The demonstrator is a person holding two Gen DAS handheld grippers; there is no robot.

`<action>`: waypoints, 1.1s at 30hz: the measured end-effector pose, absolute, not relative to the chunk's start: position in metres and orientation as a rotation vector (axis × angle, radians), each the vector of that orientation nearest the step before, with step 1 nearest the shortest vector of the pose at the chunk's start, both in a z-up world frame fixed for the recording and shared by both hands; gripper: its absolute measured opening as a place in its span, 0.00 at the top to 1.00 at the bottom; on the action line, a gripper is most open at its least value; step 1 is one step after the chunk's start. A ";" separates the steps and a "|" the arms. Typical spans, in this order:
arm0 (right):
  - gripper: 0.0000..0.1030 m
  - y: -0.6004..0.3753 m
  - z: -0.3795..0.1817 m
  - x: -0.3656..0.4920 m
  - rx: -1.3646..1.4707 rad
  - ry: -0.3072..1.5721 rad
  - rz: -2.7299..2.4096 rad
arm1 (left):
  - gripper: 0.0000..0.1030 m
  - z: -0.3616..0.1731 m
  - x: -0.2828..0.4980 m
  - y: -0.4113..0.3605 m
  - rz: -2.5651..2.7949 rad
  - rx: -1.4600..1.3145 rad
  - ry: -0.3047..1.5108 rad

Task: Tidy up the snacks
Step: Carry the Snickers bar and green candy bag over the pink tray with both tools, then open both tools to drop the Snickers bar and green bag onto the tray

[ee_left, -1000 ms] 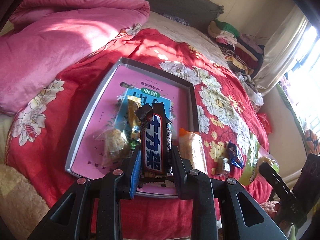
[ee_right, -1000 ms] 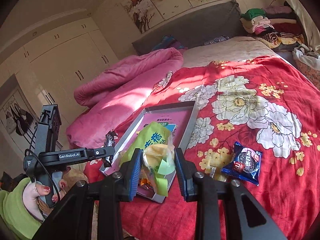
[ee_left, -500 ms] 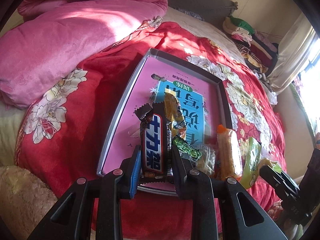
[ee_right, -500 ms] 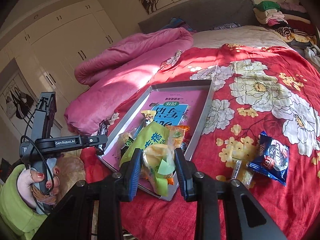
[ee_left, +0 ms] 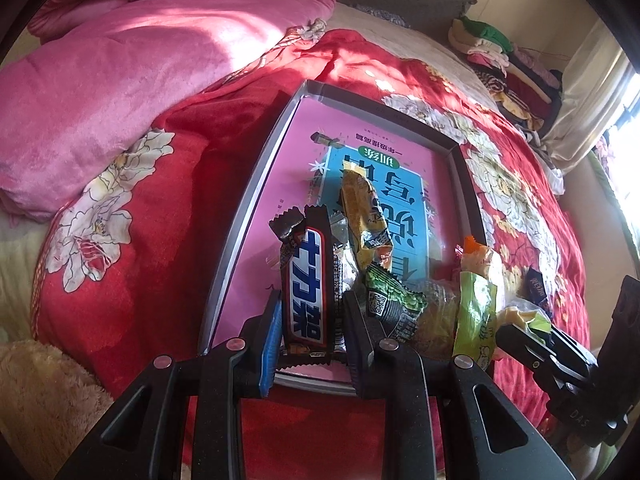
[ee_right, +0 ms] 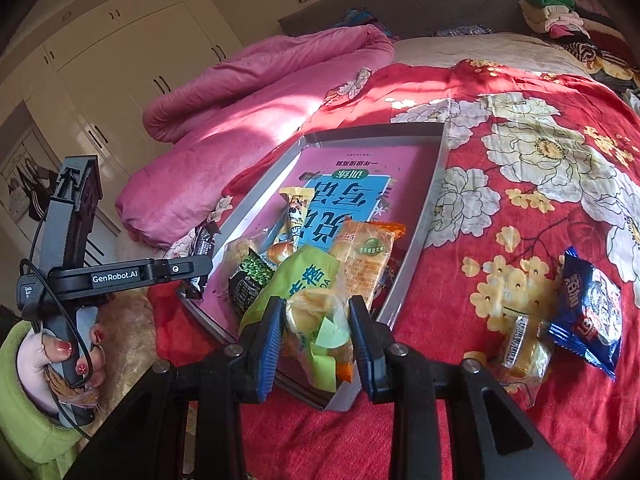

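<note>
Standing by the bed, I can see the job is more than half done; the grey tray [ee_right: 430,200] with the pink bottom lies on the red flower blanket [ee_right: 520,208], and a little heap of snacks sits in its near end: a yellow packet [ee_left: 362,216], a green pea packet [ee_right: 250,280] and an orange-topped cake packet [ee_right: 366,260]; the left tongs [ee_left: 310,320] are clenched on a brown chocolate bar [ee_left: 306,292], held over the tray's near left corner; the right tongs [ee_right: 316,330] are squeezed shut on a light green bag [ee_right: 310,280] over the tray's near edge; I think both just need letting go; two snacks are left out on the blanket, a blue cookie packet [ee_right: 592,312] and a small clear-wrapped cake [ee_right: 526,346] touching it.
</note>
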State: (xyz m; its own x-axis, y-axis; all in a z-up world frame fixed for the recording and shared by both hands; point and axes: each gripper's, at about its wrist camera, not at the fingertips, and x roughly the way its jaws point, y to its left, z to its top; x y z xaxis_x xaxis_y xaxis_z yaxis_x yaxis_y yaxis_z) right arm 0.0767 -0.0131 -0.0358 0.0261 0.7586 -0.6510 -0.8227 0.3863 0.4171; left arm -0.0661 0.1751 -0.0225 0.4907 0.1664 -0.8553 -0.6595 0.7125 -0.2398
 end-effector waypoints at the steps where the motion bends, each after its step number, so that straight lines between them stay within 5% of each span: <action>1: 0.68 -0.011 -0.036 0.076 -0.087 0.939 1.226 | 0.72 -0.023 -0.066 0.175 0.541 -0.599 0.934; 33: 0.67 0.055 -0.037 0.036 -0.341 0.793 1.286 | 0.72 -0.032 -0.052 0.172 0.537 -0.539 0.963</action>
State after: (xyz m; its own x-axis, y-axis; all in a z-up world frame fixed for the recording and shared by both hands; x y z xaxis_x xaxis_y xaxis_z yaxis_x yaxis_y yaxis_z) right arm 0.0364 0.0552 -0.0366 0.0697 0.7201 -0.6904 -0.9403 0.2785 0.1956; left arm -0.0520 0.1722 -0.0319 0.4646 0.1831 -0.8664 -0.6404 0.7452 -0.1859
